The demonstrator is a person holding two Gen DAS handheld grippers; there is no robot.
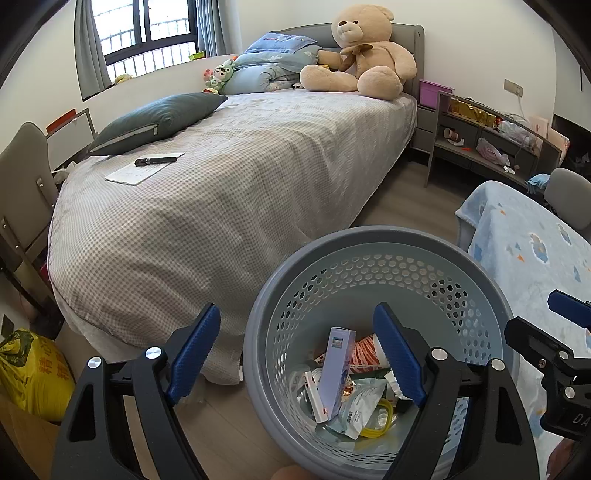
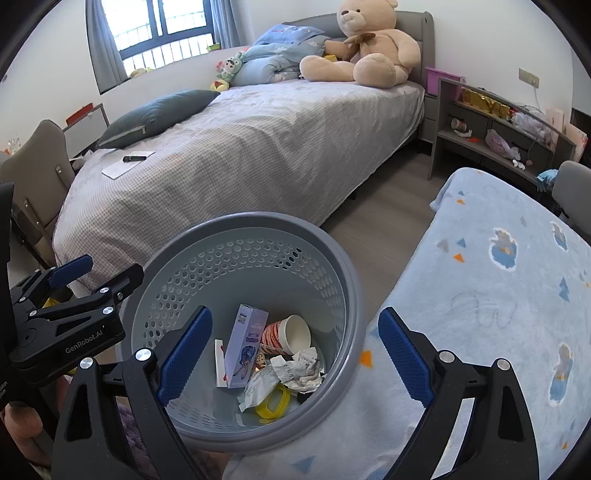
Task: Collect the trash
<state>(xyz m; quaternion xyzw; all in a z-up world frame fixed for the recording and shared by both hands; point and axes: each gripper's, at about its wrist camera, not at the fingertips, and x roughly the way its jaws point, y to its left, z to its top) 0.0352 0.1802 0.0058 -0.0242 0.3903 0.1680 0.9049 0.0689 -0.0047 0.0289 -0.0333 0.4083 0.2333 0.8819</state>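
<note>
Both grippers spread wide over the trash basket.
The left gripper and right gripper hold nothing; the grey perforated basket contains a paper cup and a purple carton.

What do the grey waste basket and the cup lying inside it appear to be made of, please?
Waste basket: looks like moulded matte plastic, given its smooth rim and evenly perforated wall. Cup: probably paper, with a printed red outside and plain white inside.

bright daylight | window glare | sharp | fisheye-bent, dark corners
</note>
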